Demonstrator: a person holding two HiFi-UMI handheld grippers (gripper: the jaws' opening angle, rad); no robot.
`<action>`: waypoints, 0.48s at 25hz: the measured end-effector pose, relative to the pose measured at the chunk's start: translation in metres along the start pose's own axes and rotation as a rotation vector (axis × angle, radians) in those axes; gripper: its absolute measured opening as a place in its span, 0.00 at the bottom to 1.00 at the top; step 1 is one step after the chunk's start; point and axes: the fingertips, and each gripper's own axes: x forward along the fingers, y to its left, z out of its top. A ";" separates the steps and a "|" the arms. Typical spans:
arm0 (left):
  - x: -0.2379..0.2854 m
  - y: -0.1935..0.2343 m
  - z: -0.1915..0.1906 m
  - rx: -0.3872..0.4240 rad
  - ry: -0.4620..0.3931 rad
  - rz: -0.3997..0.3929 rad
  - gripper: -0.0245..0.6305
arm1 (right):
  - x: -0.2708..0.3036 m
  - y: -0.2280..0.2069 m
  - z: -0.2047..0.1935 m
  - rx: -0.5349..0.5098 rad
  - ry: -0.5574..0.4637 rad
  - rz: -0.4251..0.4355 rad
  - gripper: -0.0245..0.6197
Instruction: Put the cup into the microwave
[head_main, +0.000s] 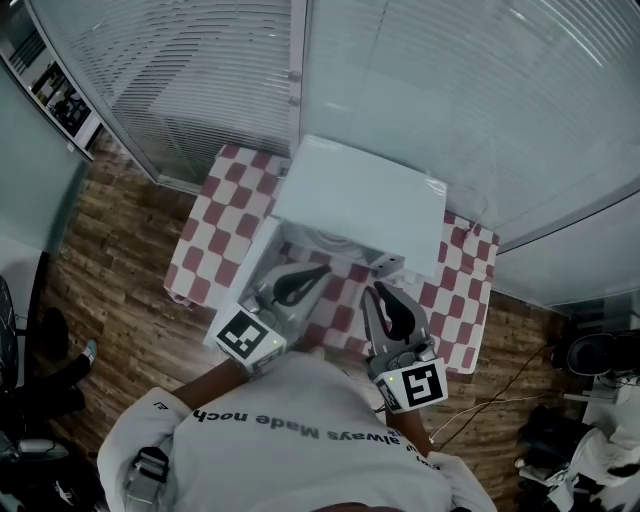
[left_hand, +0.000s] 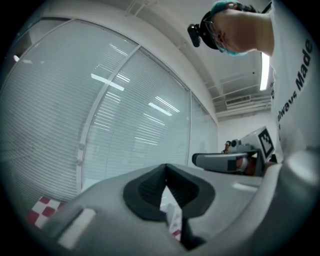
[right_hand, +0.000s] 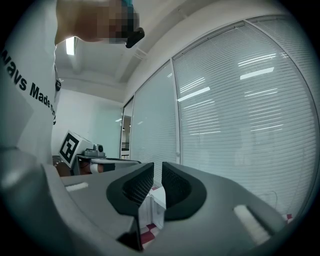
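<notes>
A white microwave (head_main: 360, 195) stands on a red-and-white checkered table (head_main: 215, 225), its door (head_main: 243, 283) swung open toward me on the left. Inside the cavity lies a pale round shape (head_main: 325, 240); I cannot tell if it is the cup. My left gripper (head_main: 318, 272) points level at the opening beside the door, its pads touching at the tips (left_hand: 166, 172) with nothing held. My right gripper (head_main: 375, 292) sits in front of the microwave's right corner, its pads nearly together with a thin slit (right_hand: 157, 172) and nothing between them.
Glass walls with white blinds (head_main: 450, 90) stand right behind the table. Wooden floor (head_main: 110, 250) surrounds it. Cables and dark equipment (head_main: 590, 400) lie on the floor at the right, and dark objects (head_main: 40, 380) at the left. The person's white shirt (head_main: 300, 440) fills the bottom.
</notes>
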 end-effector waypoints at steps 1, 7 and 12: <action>0.000 0.001 0.001 -0.002 -0.002 0.000 0.04 | 0.001 0.000 0.000 0.000 0.000 0.001 0.12; -0.004 0.007 0.000 -0.004 0.009 0.009 0.04 | 0.006 0.002 0.001 -0.001 -0.001 0.003 0.12; -0.006 0.009 0.002 -0.008 0.002 0.007 0.04 | 0.007 0.005 0.000 0.000 0.003 0.003 0.12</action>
